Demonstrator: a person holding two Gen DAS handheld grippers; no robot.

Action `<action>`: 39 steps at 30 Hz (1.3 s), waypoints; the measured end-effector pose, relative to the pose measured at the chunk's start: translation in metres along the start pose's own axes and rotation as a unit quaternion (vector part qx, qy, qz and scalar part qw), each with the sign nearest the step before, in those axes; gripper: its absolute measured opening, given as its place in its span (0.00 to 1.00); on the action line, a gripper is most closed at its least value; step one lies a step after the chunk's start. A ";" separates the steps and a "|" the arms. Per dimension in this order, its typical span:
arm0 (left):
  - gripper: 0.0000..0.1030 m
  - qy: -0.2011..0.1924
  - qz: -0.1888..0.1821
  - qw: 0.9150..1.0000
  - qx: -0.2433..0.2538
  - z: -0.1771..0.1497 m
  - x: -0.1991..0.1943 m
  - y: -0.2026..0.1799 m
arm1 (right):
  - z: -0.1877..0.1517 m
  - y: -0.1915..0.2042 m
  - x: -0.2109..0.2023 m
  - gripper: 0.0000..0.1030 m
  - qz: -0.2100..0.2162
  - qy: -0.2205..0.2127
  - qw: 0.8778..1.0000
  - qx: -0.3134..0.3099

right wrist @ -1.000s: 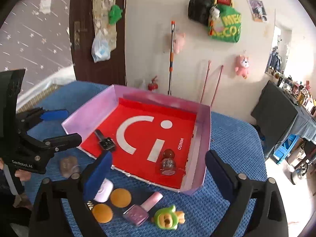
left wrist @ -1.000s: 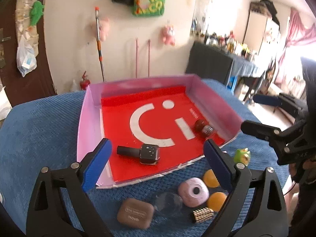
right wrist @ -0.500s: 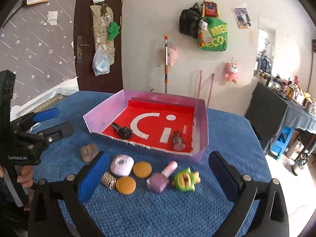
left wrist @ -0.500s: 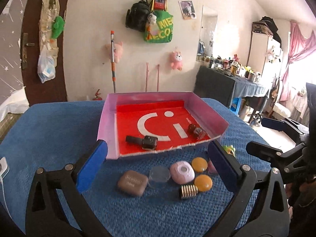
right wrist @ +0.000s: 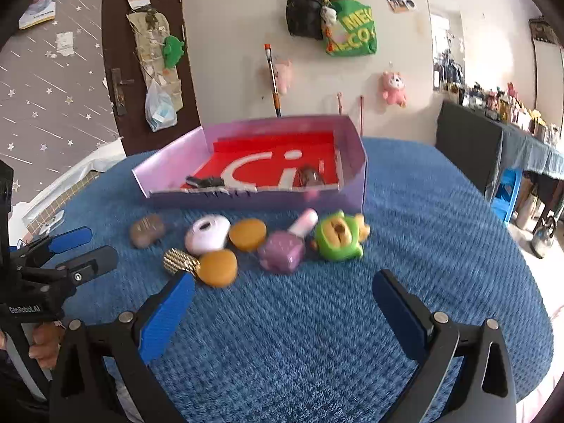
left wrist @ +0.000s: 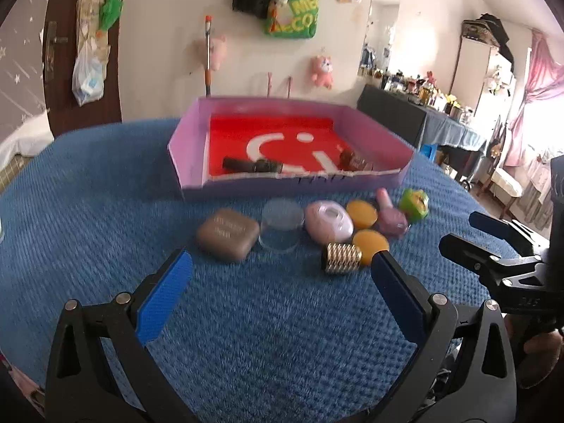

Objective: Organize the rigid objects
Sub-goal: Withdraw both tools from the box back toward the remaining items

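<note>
A pink box (left wrist: pixel 197 148) (right wrist: pixel 356 162) with a red floor holds a dark nail-polish bottle (left wrist: pixel 246 165) and a brown bottle (left wrist: pixel 352 158). In front of it on the blue cloth lie a brown case (left wrist: pixel 227 234), a clear lid (left wrist: pixel 282 218), a pink oval case (left wrist: pixel 328 222) (right wrist: pixel 208 234), two orange discs (left wrist: pixel 361 209) (right wrist: pixel 216 268), a gold ridged cap (left wrist: pixel 342 257) (right wrist: pixel 179 262), a purple polish bottle (right wrist: pixel 282 253) and a green toy (right wrist: pixel 338 236). My left gripper (left wrist: pixel 278 289) is open, low and short of the row. My right gripper (right wrist: pixel 282 303) is open too, empty, near the table's front.
The blue cloth table (right wrist: pixel 440 218) has bare room to the right and in front of the items. A dark side table (right wrist: pixel 469 141) with bottles stands at the right, and bags and plush toys hang on the wall behind the box.
Both grippers have pulled back from over the box and dropped lower toward the table's front. The row of loose items now lies ahead of the fingers. Nothing was picked up.
</note>
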State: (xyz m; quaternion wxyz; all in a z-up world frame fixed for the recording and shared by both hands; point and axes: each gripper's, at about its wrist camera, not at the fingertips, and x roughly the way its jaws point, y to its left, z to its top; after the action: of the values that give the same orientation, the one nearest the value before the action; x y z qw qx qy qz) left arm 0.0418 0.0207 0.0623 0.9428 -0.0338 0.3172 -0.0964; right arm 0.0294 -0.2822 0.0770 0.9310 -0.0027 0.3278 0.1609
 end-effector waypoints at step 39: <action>0.98 0.069 0.018 0.995 0.069 0.032 0.050 0.037 | 0.030 -0.052 0.049 1.00 -0.002 0.078 0.997 0.023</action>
State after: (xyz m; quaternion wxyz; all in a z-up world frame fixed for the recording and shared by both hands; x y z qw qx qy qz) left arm 0.1061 0.0466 0.0541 0.9204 0.0442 0.3746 -0.1033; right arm 0.0993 -0.3137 0.0655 0.9029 0.0050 0.4027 0.1504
